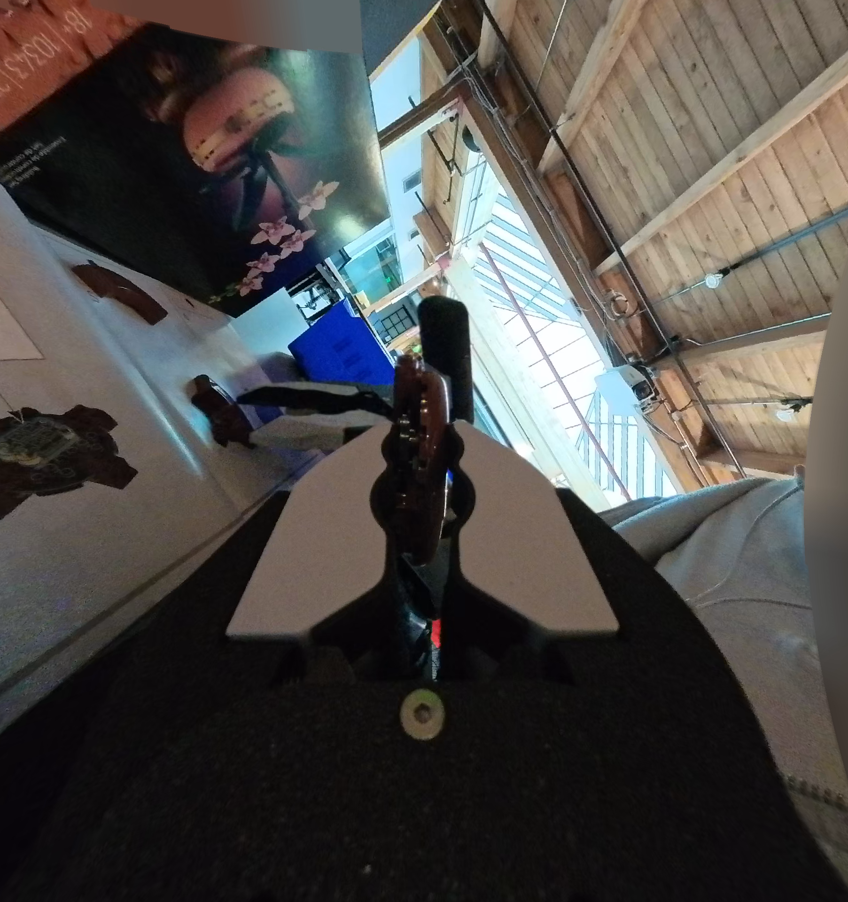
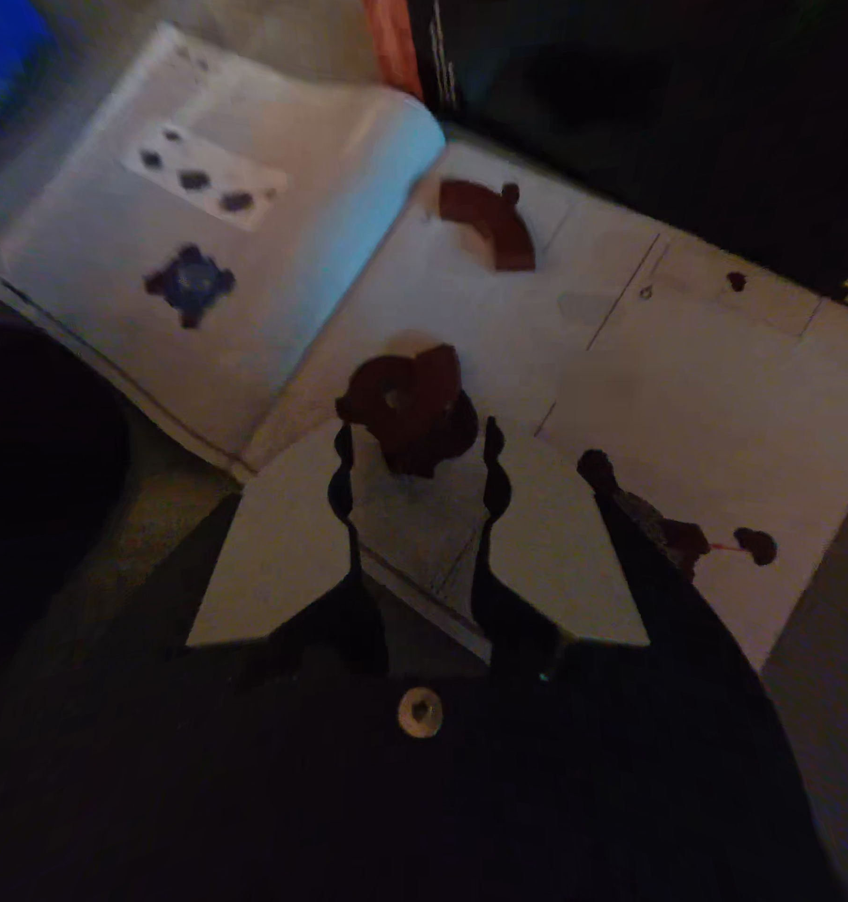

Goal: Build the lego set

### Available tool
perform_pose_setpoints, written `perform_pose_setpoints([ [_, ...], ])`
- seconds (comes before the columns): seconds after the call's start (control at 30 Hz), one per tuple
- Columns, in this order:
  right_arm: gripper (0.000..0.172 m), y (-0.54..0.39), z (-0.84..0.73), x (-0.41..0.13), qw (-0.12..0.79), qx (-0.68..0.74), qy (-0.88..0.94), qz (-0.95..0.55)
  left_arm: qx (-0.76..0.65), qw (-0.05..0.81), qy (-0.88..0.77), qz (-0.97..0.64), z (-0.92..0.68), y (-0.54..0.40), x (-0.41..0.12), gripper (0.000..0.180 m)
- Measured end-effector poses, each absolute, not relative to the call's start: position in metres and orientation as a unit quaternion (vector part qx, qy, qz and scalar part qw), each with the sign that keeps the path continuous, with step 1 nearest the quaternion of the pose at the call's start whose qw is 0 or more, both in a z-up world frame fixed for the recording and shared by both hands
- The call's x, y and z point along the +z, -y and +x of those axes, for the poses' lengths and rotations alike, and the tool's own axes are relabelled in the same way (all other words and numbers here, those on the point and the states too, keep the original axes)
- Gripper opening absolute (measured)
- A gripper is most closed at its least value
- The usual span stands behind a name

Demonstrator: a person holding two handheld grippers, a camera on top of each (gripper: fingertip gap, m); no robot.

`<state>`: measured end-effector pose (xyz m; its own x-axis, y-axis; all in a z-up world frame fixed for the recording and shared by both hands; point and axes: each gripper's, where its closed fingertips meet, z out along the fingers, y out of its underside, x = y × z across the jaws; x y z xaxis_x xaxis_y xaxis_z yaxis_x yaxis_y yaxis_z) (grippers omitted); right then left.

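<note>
My left gripper (image 1: 422, 439) is shut on a dark brown studded brick piece (image 1: 419, 429) and holds it up in the air, edge-on between the pads. A black cylinder (image 1: 446, 361) shows right behind it. My right gripper (image 2: 418, 432) is open, low over an open white booklet (image 2: 461, 317). A dark brown rounded brick piece (image 2: 407, 410) lies on the page between and just beyond its fingertips, with a gap on each side. In the left wrist view, the right gripper's fingers (image 1: 314, 398) reach toward that same piece (image 1: 217, 415).
A curved brown piece (image 2: 485, 229) lies farther up the page; it also shows in the left wrist view (image 1: 119, 293). A blue box (image 1: 339, 351) stands beyond the booklet. A dark box with a flower picture (image 1: 192, 146) borders the booklet. A person's grey clothing (image 1: 705, 537) is at the right.
</note>
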<state>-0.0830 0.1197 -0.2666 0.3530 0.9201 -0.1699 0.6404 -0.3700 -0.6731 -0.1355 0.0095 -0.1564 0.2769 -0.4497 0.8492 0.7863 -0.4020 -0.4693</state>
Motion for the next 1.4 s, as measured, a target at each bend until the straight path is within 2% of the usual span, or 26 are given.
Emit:
perform_pose_setpoints([
  [0.07,0.038,-0.126,-0.085,-0.266,0.280,0.242,0.518,-0.771,-0.586,0.527,0.142,-0.600,-0.136,-0.010,-0.157,0.017],
  [0.13,0.023,-0.123,-0.089,-0.268,0.266,0.240,0.545,-0.758,-0.586,0.523,0.142,-0.603,-0.135,-0.011,-0.158,0.017],
  [0.2,0.017,-0.124,-0.090,-0.268,0.267,0.237,0.569,-0.741,-0.584,0.521,0.138,-0.607,-0.133,-0.011,-0.159,0.017],
  [0.27,0.014,-0.122,-0.095,-0.254,0.286,0.271,0.581,-0.712,-0.579,0.522,0.138,-0.612,-0.133,-0.011,-0.160,0.017],
  [0.4,0.013,-0.099,-0.106,-0.180,0.381,0.360,0.585,-0.619,-0.562,0.532,0.164,-0.612,-0.140,-0.014,-0.161,0.017],
  [0.5,0.014,-0.062,-0.112,-0.139,0.419,0.367,0.637,-0.533,-0.562,0.530,0.205,-0.601,-0.148,-0.018,-0.161,0.017],
  [0.73,0.014,-0.042,-0.121,-0.157,0.378,0.252,0.716,-0.530,-0.615,0.473,0.246,-0.581,-0.132,-0.022,-0.165,0.017],
  [1.4,0.016,-0.042,-0.126,-0.171,0.349,0.206,0.741,-0.535,-0.644,0.425,0.278,-0.573,-0.130,-0.024,-0.176,0.017],
])
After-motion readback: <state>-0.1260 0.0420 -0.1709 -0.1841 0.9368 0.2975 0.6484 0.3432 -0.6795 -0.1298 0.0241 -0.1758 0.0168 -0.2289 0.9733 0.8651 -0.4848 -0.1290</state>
